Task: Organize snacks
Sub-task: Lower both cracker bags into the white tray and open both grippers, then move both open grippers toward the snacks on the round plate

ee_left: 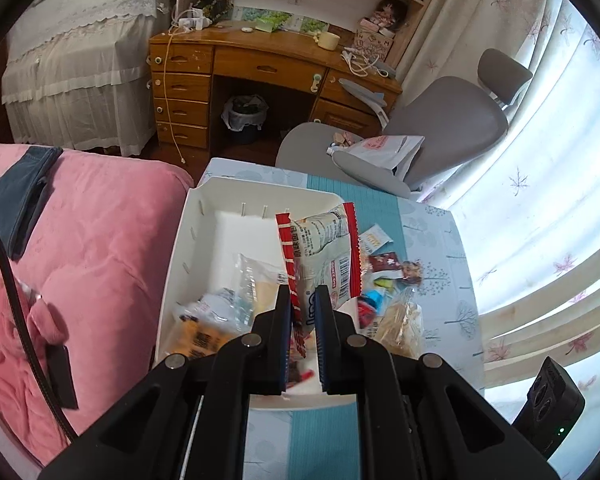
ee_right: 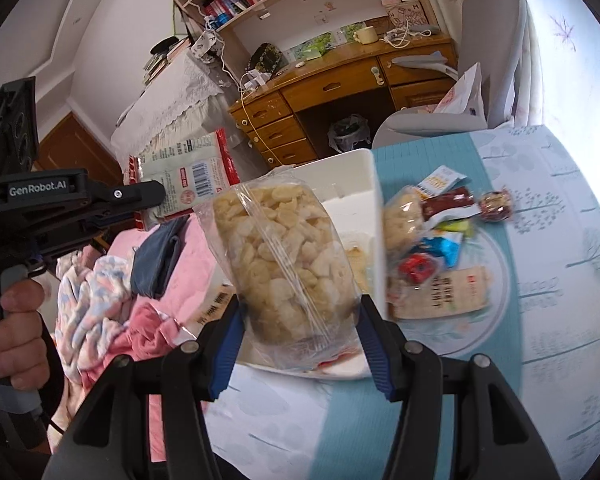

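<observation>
My left gripper (ee_left: 303, 300) is shut on a red-and-white bread packet (ee_left: 322, 256) and holds it above the white bin (ee_left: 204, 216). The bin holds several clear and yellow snack bags (ee_left: 220, 316). In the right wrist view the left gripper (ee_right: 156, 196) shows at the left with the same packet (ee_right: 188, 176). My right gripper (ee_right: 298, 308) is shut on a clear bag of pale puffed snacks (ee_right: 284, 256), held over the bin's near edge (ee_right: 352, 160). More snacks (ee_right: 436, 248) lie in a pile on the table right of the bin.
The table has a blue-and-white cloth (ee_right: 548, 240). A pink blanket (ee_left: 88, 248) lies left of the bin. A grey chair (ee_left: 440, 120) with a white bag stands behind the table, a wooden desk (ee_left: 268, 68) further back, and curtains (ee_left: 540, 200) at right.
</observation>
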`<state>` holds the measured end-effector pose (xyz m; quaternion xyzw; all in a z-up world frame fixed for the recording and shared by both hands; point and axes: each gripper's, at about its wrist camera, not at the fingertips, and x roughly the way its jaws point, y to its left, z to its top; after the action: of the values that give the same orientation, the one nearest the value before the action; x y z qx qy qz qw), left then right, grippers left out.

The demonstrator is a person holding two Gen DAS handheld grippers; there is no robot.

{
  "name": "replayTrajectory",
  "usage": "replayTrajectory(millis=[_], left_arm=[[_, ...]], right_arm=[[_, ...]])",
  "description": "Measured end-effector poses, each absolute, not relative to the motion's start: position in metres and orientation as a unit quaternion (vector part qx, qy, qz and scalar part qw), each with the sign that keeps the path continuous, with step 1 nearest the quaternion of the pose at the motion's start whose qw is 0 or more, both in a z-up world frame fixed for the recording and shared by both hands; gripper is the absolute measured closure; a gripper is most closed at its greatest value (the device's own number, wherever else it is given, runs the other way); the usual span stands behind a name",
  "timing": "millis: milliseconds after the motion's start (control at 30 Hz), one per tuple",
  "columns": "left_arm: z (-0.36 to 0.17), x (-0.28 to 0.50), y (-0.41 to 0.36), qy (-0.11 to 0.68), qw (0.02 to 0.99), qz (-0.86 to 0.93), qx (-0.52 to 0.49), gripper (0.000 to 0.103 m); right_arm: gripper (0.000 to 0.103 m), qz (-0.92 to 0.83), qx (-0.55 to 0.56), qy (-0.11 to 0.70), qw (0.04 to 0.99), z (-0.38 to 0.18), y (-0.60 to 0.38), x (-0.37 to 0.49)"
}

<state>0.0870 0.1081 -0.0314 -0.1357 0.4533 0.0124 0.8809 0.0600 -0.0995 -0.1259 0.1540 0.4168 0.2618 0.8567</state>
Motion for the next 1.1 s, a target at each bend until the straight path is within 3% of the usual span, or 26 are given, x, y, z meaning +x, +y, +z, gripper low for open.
replayTrajectory(millis=[300, 467, 633, 1100], left_arm=[[-0.068, 0.112, 0.144, 0.501, 0.859, 0.005, -0.107, 0.094], [-0.089, 0.117, 0.157, 0.539, 0.835, -0.003, -0.107, 0.05], [-0.085, 0.115, 0.156, 0.549, 0.83, -0.032, -0.091, 0.04], [-0.054, 0.133, 0.083, 0.555, 0.821, -0.127, -0.042, 0.034]], right_arm=[[0.046, 0.246, 0.204, 0.432, 0.843, -0.153, -0.059, 0.069], [0.044, 0.234, 0.208, 0.465, 0.828, -0.167, -0.048, 0.07], [0.036, 0.22, 0.195, 0.47, 0.832, -0.162, -0.052, 0.062], [0.035, 0.166, 0.133, 0.492, 0.844, -0.157, -0.106, 0.038]])
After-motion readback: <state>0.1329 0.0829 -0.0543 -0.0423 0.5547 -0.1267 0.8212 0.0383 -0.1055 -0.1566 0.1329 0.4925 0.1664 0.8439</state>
